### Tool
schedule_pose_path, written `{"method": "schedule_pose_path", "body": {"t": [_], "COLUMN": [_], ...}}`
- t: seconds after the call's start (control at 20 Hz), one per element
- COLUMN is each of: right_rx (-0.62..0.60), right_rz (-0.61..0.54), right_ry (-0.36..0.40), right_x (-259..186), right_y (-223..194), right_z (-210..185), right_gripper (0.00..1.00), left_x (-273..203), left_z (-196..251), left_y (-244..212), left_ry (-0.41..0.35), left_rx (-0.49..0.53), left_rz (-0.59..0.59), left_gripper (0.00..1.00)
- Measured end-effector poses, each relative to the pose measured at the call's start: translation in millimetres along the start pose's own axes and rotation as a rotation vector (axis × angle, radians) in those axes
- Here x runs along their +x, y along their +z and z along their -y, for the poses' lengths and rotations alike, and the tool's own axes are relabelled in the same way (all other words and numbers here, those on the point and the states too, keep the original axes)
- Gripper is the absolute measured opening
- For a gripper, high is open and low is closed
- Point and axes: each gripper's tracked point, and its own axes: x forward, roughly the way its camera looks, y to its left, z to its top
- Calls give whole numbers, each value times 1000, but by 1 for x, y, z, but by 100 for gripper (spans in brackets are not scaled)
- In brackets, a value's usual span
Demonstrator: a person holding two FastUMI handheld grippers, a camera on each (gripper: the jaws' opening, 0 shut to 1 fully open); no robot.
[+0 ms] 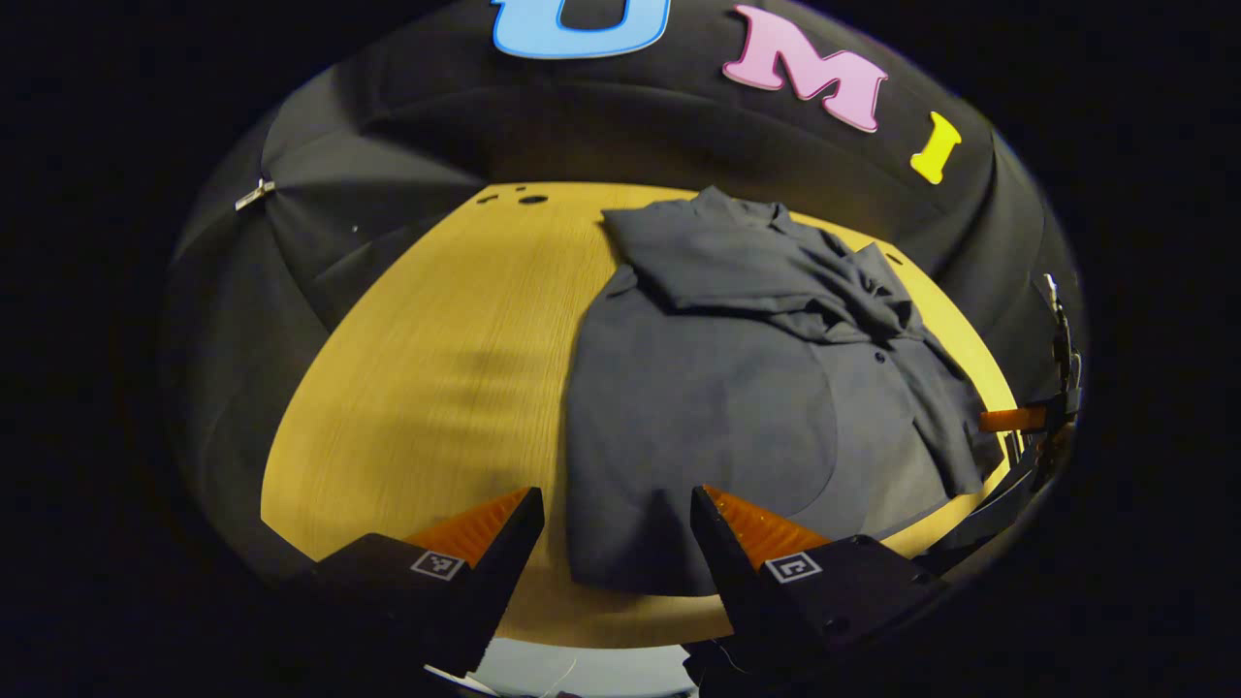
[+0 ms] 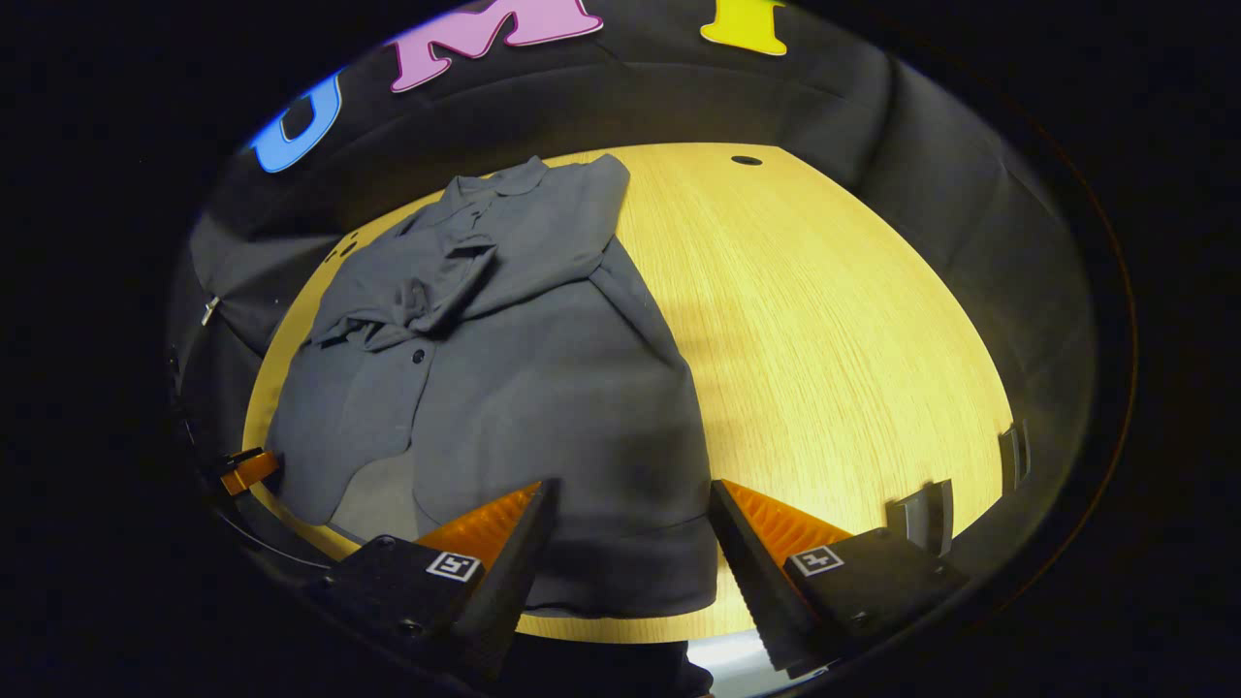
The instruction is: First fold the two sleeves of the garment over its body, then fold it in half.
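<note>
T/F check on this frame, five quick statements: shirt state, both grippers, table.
1. The grey shirt lies on the wooden table. True.
2. The left gripper is shut on the hem. False: its fingers are apart, holding nothing.
3. Both sleeves lie folded across the chest. True, bunched near the collar.
4. The shirt is already folded in half. False: the body lies full length.
5. The right gripper grips a sleeve. False: open, near the hem.

A matt, dark grey cloth shirt [image 1: 717, 388] lies creased on a smooth, pale wood-grain table [image 1: 436, 368], just ahead of the tongs.
</note>
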Motion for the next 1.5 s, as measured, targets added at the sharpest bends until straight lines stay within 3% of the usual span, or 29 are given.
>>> {"method": "schedule_pose_path", "body": {"t": [0.15, 0.3, 0.5, 0.55, 0.65, 0.75, 0.8, 0.9, 1.05, 1.5], "right_rx": [-62, -114, -78, -78, -137, -173, -171, -145, -75, 37], "right_rz": [-19, -25, 5, 10, 21, 17, 4, 16, 88, 346], "right_ry": [-32, -57, -67, -59, -5, 9, 11, 40, 91, 133], "right_x": [1, 5, 7, 7, 10, 9, 10, 3, -14, -71], "right_y": [-5, -9, -5, -3, -2, -1, -4, 4, 30, 141], "right_z": [4, 4, 6, 4, -6, -13, -13, -20, -29, -32], "right_gripper": [99, 99, 100, 100, 56, 13, 6, 6, 5, 5], "left_x": [5, 8, 10, 10, 11, 10, 10, 4, -14, -63], "left_z": [-1, 2, 9, 17, 39, 37, 36, 36, 49, 60], "left_y": [-1, 0, 0, -1, -3, 0, 1, 5, 40, 146], "left_ry": [27, 10, 9, -15, -87, -82, -84, -82, -119, -141], "left_rx": [68, 89, 81, 112, 172, 137, 109, 92, 98, -28], "left_rz": [-22, -19, 10, 3, -8, -23, -38, -53, 43, 240], "left_gripper": [94, 100, 99, 81, 45, 10, 7, 6, 6, 5]}}
